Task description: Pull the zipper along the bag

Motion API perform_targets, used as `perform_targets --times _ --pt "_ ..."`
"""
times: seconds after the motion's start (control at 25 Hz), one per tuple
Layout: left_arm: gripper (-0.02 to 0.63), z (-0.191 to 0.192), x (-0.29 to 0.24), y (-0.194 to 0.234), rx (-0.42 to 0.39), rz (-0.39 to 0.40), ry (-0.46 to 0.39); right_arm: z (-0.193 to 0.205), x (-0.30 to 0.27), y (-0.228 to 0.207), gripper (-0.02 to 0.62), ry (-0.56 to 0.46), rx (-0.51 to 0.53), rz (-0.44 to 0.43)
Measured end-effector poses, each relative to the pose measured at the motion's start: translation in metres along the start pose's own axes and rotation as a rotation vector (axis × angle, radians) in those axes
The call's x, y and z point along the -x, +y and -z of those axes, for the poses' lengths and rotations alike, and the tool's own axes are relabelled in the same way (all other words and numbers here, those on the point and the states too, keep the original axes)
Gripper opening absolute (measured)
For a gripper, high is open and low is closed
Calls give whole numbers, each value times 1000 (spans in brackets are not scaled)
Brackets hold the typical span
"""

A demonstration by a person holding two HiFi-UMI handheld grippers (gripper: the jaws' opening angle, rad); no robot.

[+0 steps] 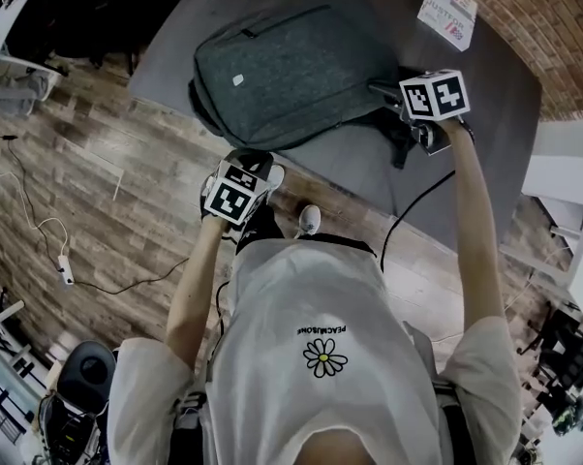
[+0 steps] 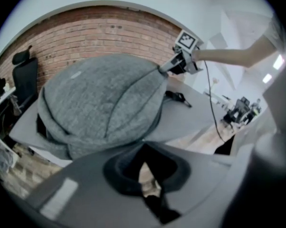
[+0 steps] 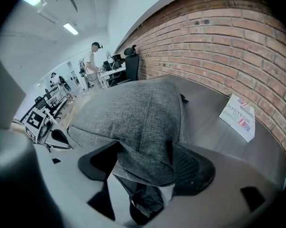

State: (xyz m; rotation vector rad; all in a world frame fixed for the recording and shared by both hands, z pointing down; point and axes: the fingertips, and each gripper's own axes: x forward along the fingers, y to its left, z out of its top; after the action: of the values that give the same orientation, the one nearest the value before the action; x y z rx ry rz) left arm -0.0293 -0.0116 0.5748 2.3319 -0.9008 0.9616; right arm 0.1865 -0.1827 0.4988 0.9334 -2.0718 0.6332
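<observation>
Gaping wide around the backpack's (image 1: 291, 66) corner, the right claw (image 3: 147, 163) hovers, left claw (image 2: 145, 171) closed, zipping apparently not begun.

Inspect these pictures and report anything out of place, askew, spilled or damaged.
Nothing stands out. The grey backpack lies flat and intact on the table, and a printed card lies flat at the far corner by the brick wall. Nothing is spilled.

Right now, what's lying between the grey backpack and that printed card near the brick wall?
Nothing: only bare grey table top separates the backpack from the card, as the right gripper view shows.
</observation>
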Motion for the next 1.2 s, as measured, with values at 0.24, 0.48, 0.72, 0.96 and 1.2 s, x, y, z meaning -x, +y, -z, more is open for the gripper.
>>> perform_targets --times 0.24,0.48,0.72,0.96,1.2 --pt "5 -6 0 24 155 -139 -84 24 14 13 341 20 -42 18" --pt "5 -22 -10 44 70 -141 -81 78 45 26 307 81 -42 103" --pt "5 -63 -33 78 -10 -109 -79 106 59 36 287 138 -46 184" --pt "5 -99 -58 99 -102 -44 -68 30 106 47 1 -76 -17 275" --pt "3 -101 -63 99 -147 -9 -76 -50 2 101 0 -112 34 76"
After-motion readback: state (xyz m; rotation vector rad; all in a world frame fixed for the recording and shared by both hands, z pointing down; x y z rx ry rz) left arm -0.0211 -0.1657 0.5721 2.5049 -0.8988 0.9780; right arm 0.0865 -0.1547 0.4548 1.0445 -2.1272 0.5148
